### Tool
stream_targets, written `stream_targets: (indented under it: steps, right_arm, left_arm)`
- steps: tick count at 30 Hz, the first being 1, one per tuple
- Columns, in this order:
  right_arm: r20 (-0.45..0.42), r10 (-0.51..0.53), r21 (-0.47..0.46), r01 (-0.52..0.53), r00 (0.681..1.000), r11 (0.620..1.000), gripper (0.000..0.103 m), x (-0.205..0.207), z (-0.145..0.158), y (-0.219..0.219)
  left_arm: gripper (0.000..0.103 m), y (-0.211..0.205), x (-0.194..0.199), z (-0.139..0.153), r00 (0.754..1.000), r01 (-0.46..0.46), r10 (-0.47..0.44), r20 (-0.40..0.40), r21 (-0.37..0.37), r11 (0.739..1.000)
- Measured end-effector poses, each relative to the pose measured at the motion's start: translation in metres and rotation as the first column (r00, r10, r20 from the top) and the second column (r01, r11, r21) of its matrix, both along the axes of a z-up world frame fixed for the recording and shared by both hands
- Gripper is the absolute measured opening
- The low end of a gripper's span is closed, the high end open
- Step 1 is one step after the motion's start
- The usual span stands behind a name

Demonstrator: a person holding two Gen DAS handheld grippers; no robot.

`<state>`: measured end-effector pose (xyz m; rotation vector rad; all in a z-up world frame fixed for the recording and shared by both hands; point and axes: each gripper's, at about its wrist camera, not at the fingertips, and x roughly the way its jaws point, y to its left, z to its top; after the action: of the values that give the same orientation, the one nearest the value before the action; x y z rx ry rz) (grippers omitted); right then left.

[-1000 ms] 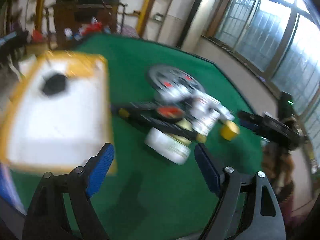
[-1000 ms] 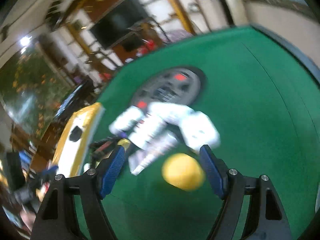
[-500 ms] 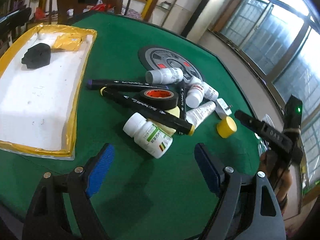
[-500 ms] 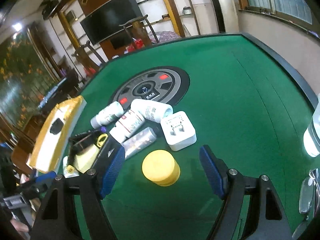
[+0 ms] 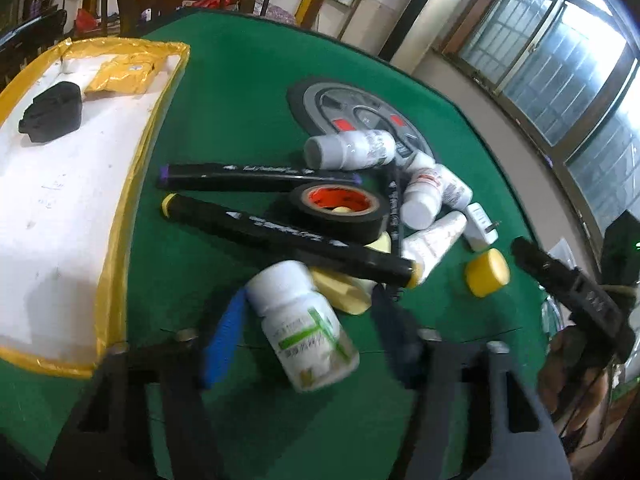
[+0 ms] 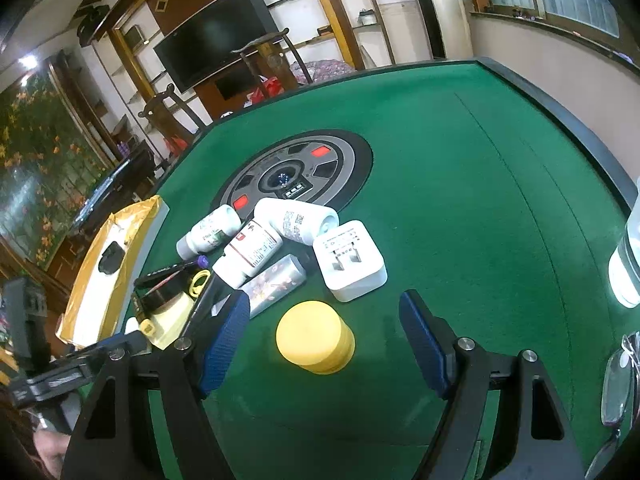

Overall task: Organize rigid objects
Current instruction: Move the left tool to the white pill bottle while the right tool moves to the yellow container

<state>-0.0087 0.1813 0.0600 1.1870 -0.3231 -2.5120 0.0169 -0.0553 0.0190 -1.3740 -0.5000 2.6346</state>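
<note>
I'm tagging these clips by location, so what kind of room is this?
Probably a home living room or game room. The green felt table has a round dice console at its centre, like an automatic mahjong table. Behind it stand a flat TV and wooden chairs.

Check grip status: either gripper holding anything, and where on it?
Neither yet. Left gripper jaws, just closing, straddle the white pill bottle at its body; right gripper stands open around the yellow cap.

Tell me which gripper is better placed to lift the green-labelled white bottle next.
Left. The left gripper already straddles the white bottle, and its jaws have just been closing around it. The right gripper brackets the yellow cap instead.
</note>
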Motion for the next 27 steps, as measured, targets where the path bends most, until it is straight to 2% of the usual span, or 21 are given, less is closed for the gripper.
stream_targets:
  steps: [2, 5, 9, 12, 14, 18, 23, 24, 25, 27]
  right_arm:
    - [-0.002, -0.005, -0.004, 0.005, 1.000, 1.000, 0.072, 0.001, 0.001, 0.001]
    - [0.002, -0.007, -0.011, 0.007, 1.000, 1.000, 0.072, 0.001, 0.002, 0.003]
    - [0.018, 0.007, -0.014, -0.007, 1.000, 1.000, 0.072, 0.001, 0.001, -0.001]
    - [0.016, 0.004, 0.024, -0.005, 1.000, 1.000, 0.072, 0.002, -0.001, -0.004]
    - [0.019, -0.001, 0.071, 0.000, 1.000, 0.997, 0.072, 0.002, -0.003, -0.007]
    - [0.033, 0.022, 0.149, -0.026, 0.999, 0.988, 0.071, 0.004, -0.010, -0.019]
    - [0.011, 0.058, 0.242, -0.059, 0.998, 0.969, 0.058, 0.009, -0.013, -0.033]
    - [0.012, 0.058, 0.250, -0.059, 0.998, 0.966, 0.055, 0.010, -0.014, -0.034]
    - [0.020, 0.059, 0.259, -0.062, 0.998, 0.964, 0.048, 0.009, -0.017, -0.034]
    - [0.035, 0.080, 0.225, -0.085, 0.996, 0.971, 0.039, 0.009, -0.019, -0.033]
  left_arm:
    - [0.043, -0.003, 0.002, 0.000, 1.000, 0.027, -0.027, 0.015, 0.011, 1.000]
    - [0.043, 0.001, 0.014, 0.001, 0.996, 0.087, -0.087, 0.023, -0.037, 0.995]
    - [0.043, 0.003, 0.017, 0.002, 0.996, 0.086, -0.086, 0.007, -0.077, 0.993]
    - [0.043, 0.010, 0.014, 0.001, 0.997, 0.082, -0.083, 0.002, -0.116, 0.990]
    - [0.043, 0.018, 0.013, 0.002, 0.996, 0.090, -0.092, -0.003, -0.173, 0.981]
    - [0.043, 0.019, 0.017, 0.001, 0.995, 0.092, -0.096, -0.013, -0.193, 0.977]
    - [0.043, 0.024, 0.017, 0.001, 0.995, 0.099, -0.104, -0.009, -0.233, 0.967]
    - [0.043, 0.026, 0.016, 0.001, 0.994, 0.102, -0.107, -0.007, -0.245, 0.964]
    - [0.044, 0.028, 0.016, 0.000, 0.994, 0.108, -0.112, -0.004, -0.259, 0.960]
    - [0.046, 0.031, 0.015, 0.000, 0.993, 0.117, -0.121, 0.000, -0.276, 0.954]
